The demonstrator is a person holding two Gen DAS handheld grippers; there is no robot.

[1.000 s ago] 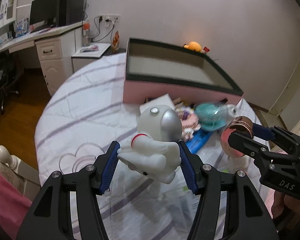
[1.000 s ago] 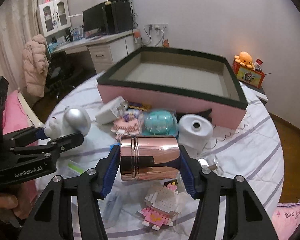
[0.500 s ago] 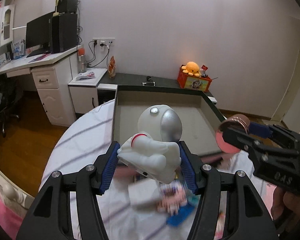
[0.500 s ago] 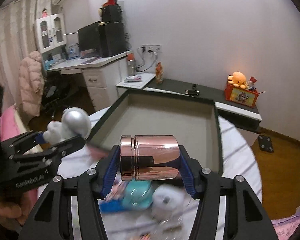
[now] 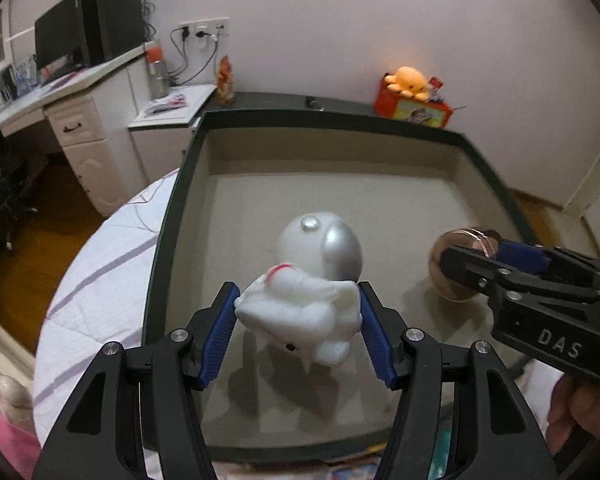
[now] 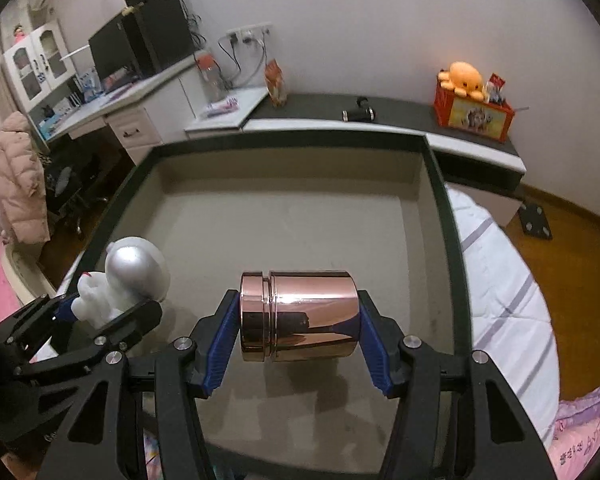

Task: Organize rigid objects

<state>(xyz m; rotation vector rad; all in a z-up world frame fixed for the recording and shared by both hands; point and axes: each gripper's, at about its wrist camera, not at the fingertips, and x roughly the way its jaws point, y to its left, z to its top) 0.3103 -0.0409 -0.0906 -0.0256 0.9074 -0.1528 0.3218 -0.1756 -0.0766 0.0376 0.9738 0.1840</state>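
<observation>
- The left gripper [image 5: 298, 330] has the white astronaut toy [image 5: 312, 280] between its blue pads, hanging over the near half of the big box [image 5: 168, 216]. Its jaws are opening at this moment; the pads look to be touching the toy's sides, so it does not yet seem let go.
- The right gripper [image 6: 298, 338] is clamped on a shiny copper-coloured tin [image 6: 298, 316], gripped end to end and lying sideways, also over the near part of the box.
- Both things hang above the box floor, as their shadows fall on the floor below them. Neither rests on it yet.
- In both views the box floor looks bare: grey, with nothing lying in it that I can see. So 0 things appear stowed so far, and these 2 would be the first.
- Progress, as I judge it: early. The carry to the box is done for this pair; the setting down is what is in hand.
- Left to do: lower and free the toy, then the tin. The tin may roll if put down on its side, so standing it on end would be safer.
- At the bottom edge of both views, colourful bits show on the striped bed cover [image 5: 100, 280] in front of the box. They are too cut off to name, but more things likely wait there.
</observation>
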